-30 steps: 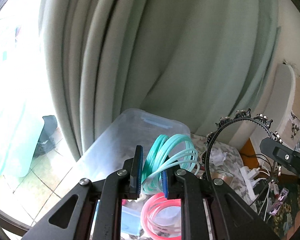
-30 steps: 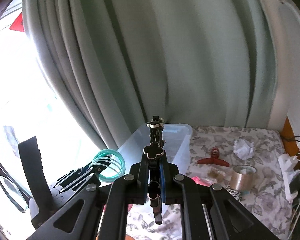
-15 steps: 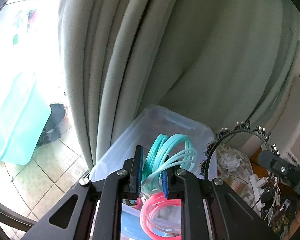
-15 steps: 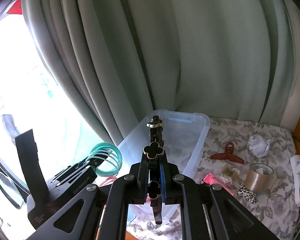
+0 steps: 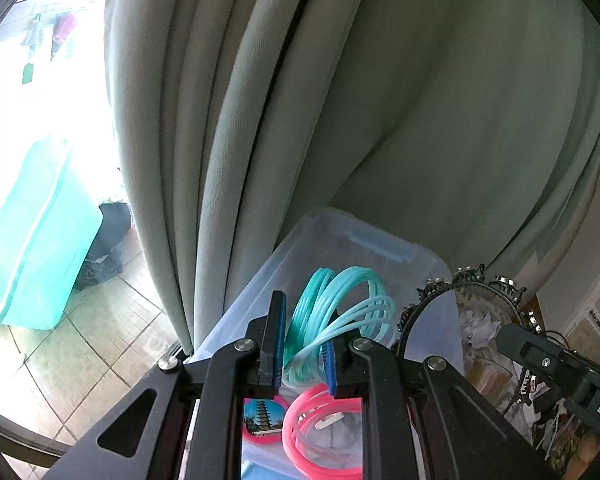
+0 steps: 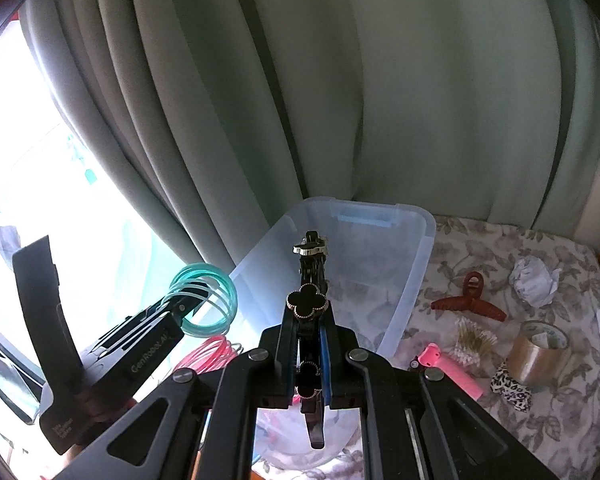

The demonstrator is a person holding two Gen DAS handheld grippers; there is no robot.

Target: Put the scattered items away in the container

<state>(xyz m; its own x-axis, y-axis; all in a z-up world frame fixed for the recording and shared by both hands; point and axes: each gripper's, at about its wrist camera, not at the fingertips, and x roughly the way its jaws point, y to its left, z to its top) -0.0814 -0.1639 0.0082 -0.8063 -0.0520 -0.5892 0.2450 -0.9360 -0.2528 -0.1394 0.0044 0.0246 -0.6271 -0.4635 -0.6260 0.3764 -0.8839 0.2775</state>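
Holding: left gripper (image 5: 304, 354) jaws clamped on teal bangles (image 5: 336, 312) above the clear bin (image 6: 404, 280); right gripper (image 6: 310, 354) jaws pinched on a black clover headband (image 6: 309, 300) over the bin's 6 o'clock rim. Risk: loosely gripped loops slipping past the rim. Hair claw (image 6: 470, 300) lies at the bin's 3 o'clock.

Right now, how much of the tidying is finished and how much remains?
Done: pink bangles lie in the clear bin. In hand: left gripper holds teal bangles; right gripper holds a black headband. Left: claw clip, tape roll, pink comb, crumpled paper.
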